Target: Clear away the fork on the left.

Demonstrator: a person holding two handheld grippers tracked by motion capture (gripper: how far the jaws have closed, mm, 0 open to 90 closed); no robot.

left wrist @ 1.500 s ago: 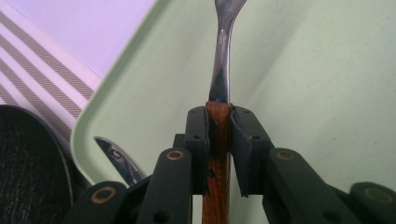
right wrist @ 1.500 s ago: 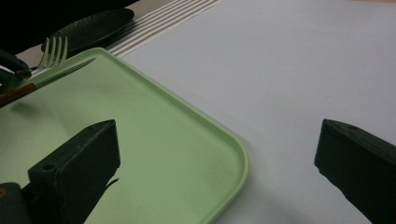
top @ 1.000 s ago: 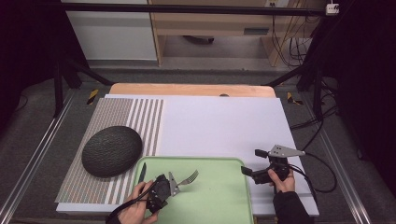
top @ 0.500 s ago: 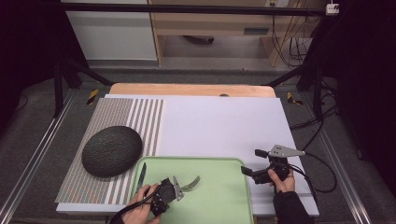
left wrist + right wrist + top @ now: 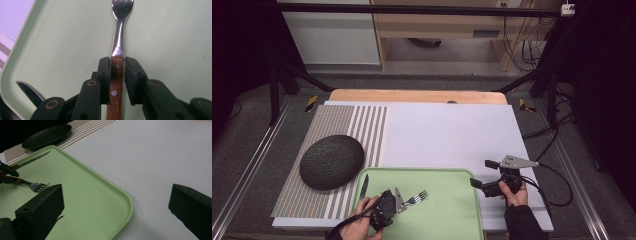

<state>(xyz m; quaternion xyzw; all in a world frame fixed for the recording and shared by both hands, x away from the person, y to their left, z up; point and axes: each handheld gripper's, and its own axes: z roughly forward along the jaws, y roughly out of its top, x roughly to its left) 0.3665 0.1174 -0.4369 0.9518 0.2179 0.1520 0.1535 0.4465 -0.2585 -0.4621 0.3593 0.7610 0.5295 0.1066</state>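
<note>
L gripper (image 5: 117, 72) is holding the fork (image 5: 119, 37) by its wooden handle, jaws clamped on either side just behind where the steel neck begins. Fork is sitting over the green tray (image 5: 452, 220), tines pointing away from the hand; can't tell whether the tines are touching the tray or just clearing it. Knife (image 5: 363, 187) is lying at the tray's L edge, near the gripper.

Risks, as I'm judging them: grip is sitting at the very front of the handle w/ narrow pads, so the fork may be pivoting or sliding if swung fast. Handle looks smooth, so it could be slipping out during a lift. Cable or gripper body may be nudging the knife off the tray. Dark plate (image 5: 332, 161) on the striped mat is close by; a low carry could be clipping its rim.

R gripper (image 5: 492, 176) is resting over the white bench, jaws spread wide, grasping nothing.
</note>
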